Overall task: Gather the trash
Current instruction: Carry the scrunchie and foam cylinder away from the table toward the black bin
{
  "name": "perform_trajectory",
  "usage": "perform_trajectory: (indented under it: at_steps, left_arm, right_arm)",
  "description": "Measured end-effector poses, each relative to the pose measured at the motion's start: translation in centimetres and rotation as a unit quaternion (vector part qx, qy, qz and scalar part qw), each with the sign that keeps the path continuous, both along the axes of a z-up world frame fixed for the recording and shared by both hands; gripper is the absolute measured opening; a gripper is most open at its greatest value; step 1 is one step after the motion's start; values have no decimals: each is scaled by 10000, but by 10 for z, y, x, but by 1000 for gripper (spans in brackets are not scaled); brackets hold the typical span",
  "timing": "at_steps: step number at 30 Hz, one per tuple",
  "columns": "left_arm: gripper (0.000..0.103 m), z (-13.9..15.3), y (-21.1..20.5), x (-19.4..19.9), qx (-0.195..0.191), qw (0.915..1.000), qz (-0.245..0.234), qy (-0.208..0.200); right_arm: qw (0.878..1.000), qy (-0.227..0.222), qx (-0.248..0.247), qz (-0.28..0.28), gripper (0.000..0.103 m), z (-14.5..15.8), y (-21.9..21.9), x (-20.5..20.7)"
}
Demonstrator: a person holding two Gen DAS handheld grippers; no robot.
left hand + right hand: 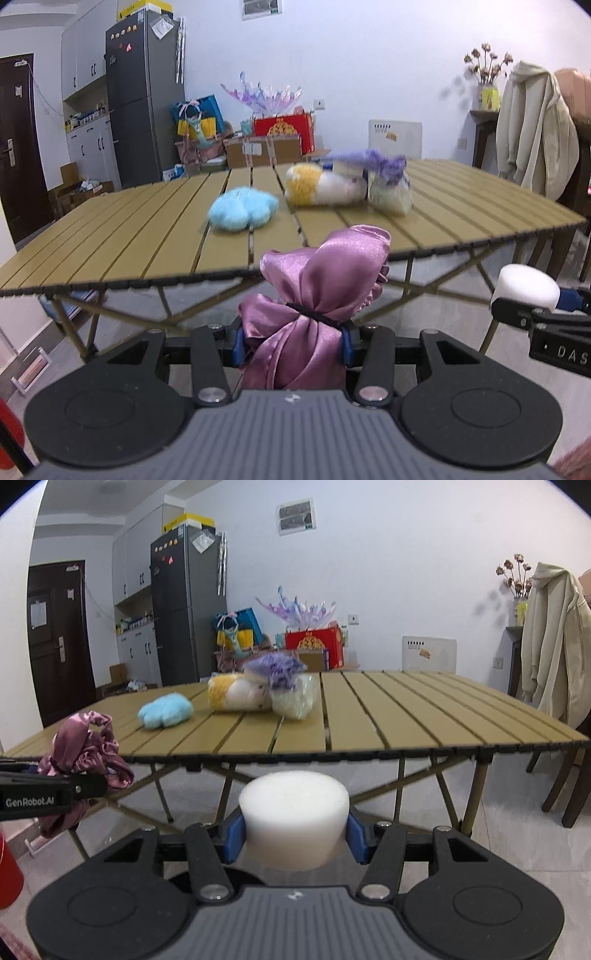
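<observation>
My left gripper (293,341) is shut on a pink satin cloth bundle (317,291), held in front of the table's near edge; the bundle also shows in the right wrist view (86,746). My right gripper (295,834) is shut on a white foam cylinder (293,805), also held short of the table; the cylinder shows at the right of the left wrist view (526,286). On the slatted table (406,720) lie a blue fluffy item (166,710), a yellow-and-white plush (236,696) and a clear bag with a purple fluffy top (291,694).
A red container (9,871) stands on the floor at the far left. A chair with a cream jacket (554,642) stands right of the table. A fridge (188,605) and boxes (314,646) stand behind the table.
</observation>
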State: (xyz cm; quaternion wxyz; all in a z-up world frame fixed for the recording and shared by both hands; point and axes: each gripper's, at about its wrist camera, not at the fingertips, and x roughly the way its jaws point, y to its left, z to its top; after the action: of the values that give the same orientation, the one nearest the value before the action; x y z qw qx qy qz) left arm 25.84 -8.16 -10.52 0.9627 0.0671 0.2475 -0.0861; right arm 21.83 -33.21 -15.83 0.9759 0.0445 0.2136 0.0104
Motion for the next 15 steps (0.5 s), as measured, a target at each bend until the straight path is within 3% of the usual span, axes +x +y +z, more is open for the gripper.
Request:
perform_trajectory:
  at_steps: [15]
  left_arm:
    - [45, -60, 22, -27, 532, 9960, 168, 697]
  right_arm:
    - [9961, 844, -163, 214, 54, -48, 22, -13]
